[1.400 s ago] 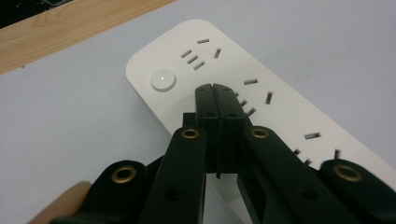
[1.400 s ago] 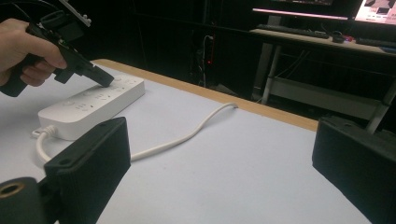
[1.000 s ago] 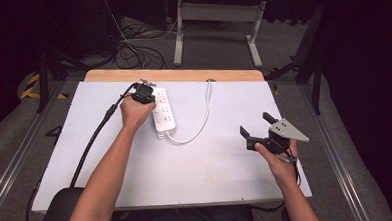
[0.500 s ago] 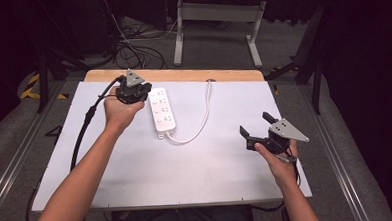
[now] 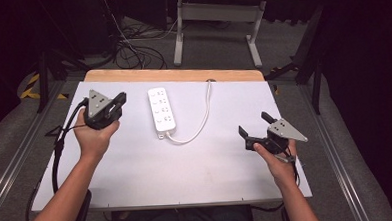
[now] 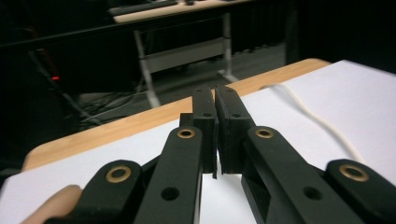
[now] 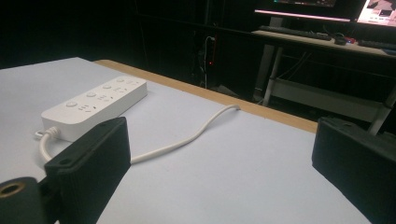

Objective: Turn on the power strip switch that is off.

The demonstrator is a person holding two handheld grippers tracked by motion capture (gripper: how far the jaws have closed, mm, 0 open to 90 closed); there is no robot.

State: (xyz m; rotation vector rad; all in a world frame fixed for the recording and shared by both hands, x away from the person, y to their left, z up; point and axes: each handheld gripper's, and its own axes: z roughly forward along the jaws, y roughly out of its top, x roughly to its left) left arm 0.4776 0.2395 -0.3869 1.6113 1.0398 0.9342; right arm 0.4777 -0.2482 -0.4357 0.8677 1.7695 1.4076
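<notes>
Left gripper (image 5: 117, 101) raised at table's left, jaws closed, empty; has moved left, away from power strip (image 5: 162, 108) at table centre. Right gripper (image 5: 254, 125) unmoved at right, jaws wide, empty.

A white power strip (image 7: 95, 105) lies at left centre on the white table (image 7: 243, 177); its cord (image 7: 187, 137) curves toward the wooden far edge. The right gripper (image 7: 219, 163) shows both jaws wide apart below.

Your high view looks forward and down over the whole surface (image 5: 137, 178). Your left claw (image 6: 215, 109) camera skims low toward the far wooden edge; your right one shares the power strip (image 7: 93, 105) with overhead.
</notes>
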